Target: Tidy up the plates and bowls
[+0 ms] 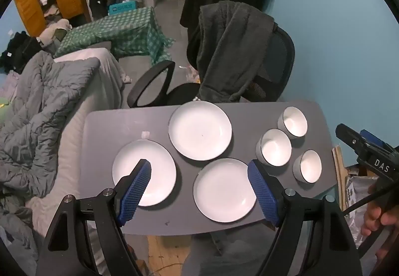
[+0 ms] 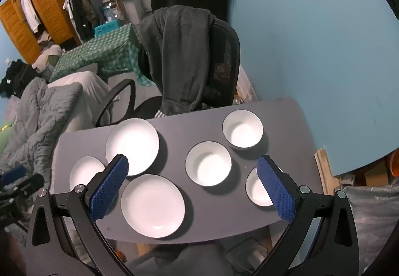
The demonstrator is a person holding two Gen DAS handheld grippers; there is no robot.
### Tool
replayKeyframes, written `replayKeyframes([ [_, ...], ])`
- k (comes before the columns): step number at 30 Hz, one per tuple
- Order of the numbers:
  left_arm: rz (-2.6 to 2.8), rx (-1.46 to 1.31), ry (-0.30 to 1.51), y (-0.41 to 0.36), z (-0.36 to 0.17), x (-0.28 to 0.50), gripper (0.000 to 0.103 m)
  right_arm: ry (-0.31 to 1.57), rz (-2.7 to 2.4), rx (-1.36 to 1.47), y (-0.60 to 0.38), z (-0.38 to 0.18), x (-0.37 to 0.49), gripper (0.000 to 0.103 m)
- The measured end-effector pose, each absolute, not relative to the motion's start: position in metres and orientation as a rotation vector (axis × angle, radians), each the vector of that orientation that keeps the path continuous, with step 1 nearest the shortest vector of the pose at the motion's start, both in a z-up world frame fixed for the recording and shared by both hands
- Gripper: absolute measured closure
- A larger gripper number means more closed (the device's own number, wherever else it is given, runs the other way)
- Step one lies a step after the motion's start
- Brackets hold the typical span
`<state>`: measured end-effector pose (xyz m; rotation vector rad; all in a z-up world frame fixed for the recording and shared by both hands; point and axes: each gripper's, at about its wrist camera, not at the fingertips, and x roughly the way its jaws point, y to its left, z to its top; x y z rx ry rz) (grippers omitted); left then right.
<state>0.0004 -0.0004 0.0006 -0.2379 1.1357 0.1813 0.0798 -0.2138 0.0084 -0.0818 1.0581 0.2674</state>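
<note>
Three white plates lie flat and apart on the grey table point(image 1: 109, 121): a left plate point(image 1: 159, 171), a far plate point(image 1: 200, 130) and a near plate point(image 1: 222, 191). Three white bowls stand at the right: a far bowl point(image 1: 293, 121), a middle bowl point(image 1: 275, 147) and a near bowl point(image 1: 309, 166). My left gripper point(image 1: 199, 166) is open and empty, above the near plates. My right gripper point(image 2: 193, 163) is open and empty, above the middle bowl point(image 2: 208, 166) and the near plate point(image 2: 153, 205). The right gripper also shows at the right edge of the left wrist view point(image 1: 369, 148).
A black office chair point(image 1: 249, 61) draped with a dark grey garment stands behind the table. A bed with a grey quilt point(image 1: 45, 106) lies to the left. A blue wall point(image 1: 336, 26) is close on the right. Bags and cardboard point(image 2: 369, 201) sit at the table's right.
</note>
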Motion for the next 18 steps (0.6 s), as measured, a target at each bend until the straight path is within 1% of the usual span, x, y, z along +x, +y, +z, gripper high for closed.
replayKeyframes([
  [8,0.148,-0.236,1.128,-0.004,-0.003,0.009,0.022,1.062,0.268,-0.085,-0.214,0.008,0.079,0.002],
  [18,0.153,-0.31,1.108,0.0,0.007,-0.002,0.022,1.063,0.267,-0.088,-0.218,0.008,0.076,0.002],
])
